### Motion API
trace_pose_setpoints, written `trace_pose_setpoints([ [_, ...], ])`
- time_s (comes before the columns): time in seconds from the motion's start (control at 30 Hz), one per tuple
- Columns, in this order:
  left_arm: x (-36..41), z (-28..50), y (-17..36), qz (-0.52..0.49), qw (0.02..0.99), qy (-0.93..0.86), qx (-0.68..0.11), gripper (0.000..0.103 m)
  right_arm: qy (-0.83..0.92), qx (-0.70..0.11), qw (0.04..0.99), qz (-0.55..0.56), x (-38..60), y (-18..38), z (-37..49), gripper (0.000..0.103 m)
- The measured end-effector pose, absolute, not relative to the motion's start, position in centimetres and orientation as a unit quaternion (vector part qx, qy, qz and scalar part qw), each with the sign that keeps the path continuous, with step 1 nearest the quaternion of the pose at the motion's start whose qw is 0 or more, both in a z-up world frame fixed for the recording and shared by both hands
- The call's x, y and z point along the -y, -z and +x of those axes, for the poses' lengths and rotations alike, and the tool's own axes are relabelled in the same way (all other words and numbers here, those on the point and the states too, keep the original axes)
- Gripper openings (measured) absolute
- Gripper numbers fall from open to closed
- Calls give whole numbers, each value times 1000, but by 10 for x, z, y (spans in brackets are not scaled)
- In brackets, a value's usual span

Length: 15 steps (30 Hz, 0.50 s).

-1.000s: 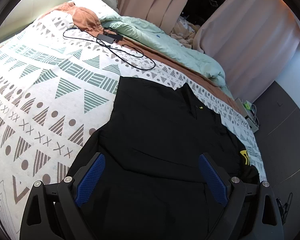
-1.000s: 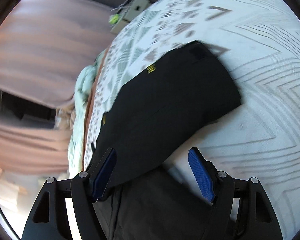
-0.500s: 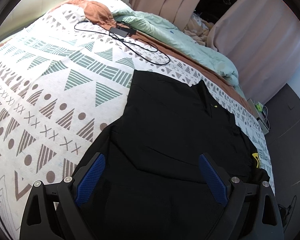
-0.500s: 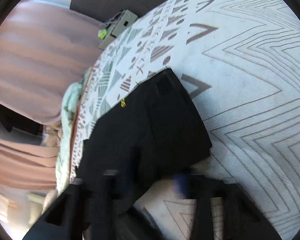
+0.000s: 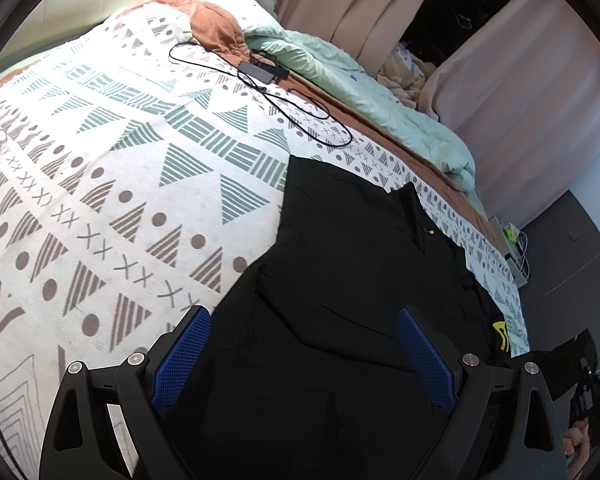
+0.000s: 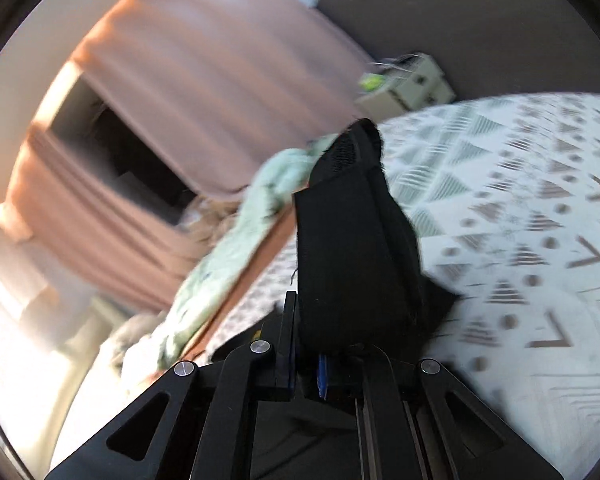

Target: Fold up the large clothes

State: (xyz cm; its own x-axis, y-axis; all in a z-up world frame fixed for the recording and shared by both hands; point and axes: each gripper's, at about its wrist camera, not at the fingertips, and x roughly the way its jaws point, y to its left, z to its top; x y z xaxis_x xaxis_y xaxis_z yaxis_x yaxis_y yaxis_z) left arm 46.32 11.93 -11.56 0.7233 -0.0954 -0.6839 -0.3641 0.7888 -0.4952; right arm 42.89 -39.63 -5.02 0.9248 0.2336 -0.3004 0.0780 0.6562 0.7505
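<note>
A large black garment (image 5: 348,264) lies spread on the patterned bedspread (image 5: 112,184), with a small yellow mark near its right edge. My left gripper (image 5: 304,356) is open above the garment's near part, its blue pads on either side and holding nothing. My right gripper (image 6: 306,372) is shut on a fold of the black garment (image 6: 352,248), which stands lifted up from the jaws above the bed. The right view is blurred by motion.
A black charger with a looping cable (image 5: 264,72) lies on the far bedspread. A mint duvet (image 5: 364,92) and an orange cloth (image 5: 216,28) lie along the far side. Pink curtains (image 5: 512,80) hang behind. A box with wires (image 6: 408,84) sits on the dark floor.
My right gripper went from open over the garment's edge to shut on it, and has lifted the fold up. The left gripper stayed open and shifted slightly over the garment.
</note>
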Motion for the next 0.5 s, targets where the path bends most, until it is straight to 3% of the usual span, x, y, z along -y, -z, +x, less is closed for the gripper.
trace_pose_setpoints([
  [0.5, -191, 428, 116, -371, 858, -98, -341, 95, -166, -209, 886, 378, 233, 10, 468, 8],
])
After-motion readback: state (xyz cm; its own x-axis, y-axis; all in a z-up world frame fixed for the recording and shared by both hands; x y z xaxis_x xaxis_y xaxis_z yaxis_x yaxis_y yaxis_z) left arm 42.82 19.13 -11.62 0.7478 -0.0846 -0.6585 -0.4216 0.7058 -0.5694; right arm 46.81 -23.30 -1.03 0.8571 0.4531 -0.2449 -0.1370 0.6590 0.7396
